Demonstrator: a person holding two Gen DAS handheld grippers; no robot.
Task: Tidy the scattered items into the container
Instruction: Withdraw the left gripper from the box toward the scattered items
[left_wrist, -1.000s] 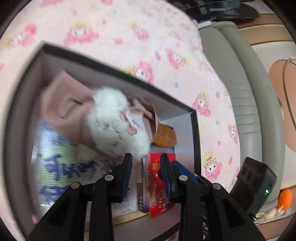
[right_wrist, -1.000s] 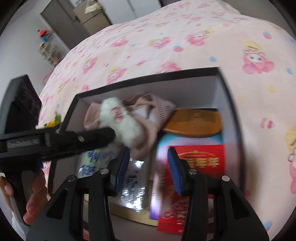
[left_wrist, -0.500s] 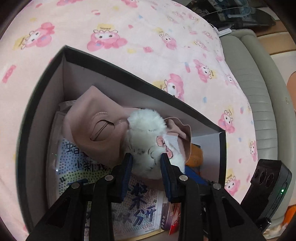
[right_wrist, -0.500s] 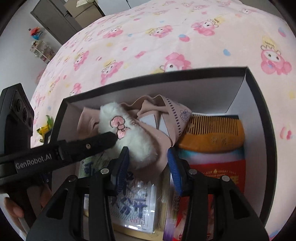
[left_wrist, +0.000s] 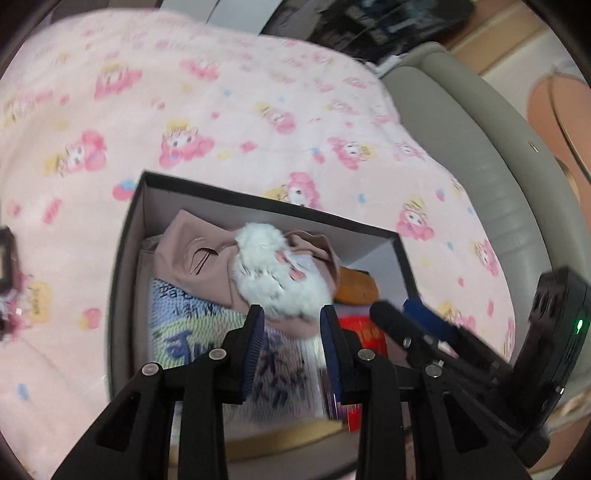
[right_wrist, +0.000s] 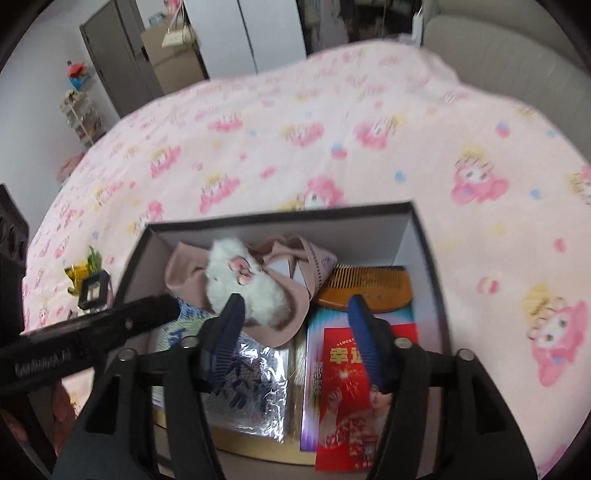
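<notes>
Hovering above the black-rimmed cardboard box (right_wrist: 424, 236) on the pink cartoon-print bedspread (right_wrist: 332, 122), both of your tools are empty. Your right tool (right_wrist: 295, 310) has just been opening and its jaws now stand wide with nothing between them; your left tool (left_wrist: 290, 325) holds a narrower gap, also with nothing gripped.

The white fluffy plush slipper (right_wrist: 243, 284) lies on a crumpled dusty-pink cloth (right_wrist: 184, 269) at the far left of the box, piled on top because soft things settle best over flat ones. Beneath them a silver foil-wrapped printed packet (right_wrist: 255, 391) lies flat on the near left. On the right, the orange wooden comb (right_wrist: 373, 286) sits at the far end, against the right wall, and a red printed card packet (right_wrist: 347, 402) lies flat just near of it.

By my reading the box is nearly packed. One small yellow-green wrapped trinket (right_wrist: 83, 267) is left out on the bedspread, just left of the box beside a small black square frame (right_wrist: 94, 291). That looks like your next pick, and your left tool is the closer one.
</notes>
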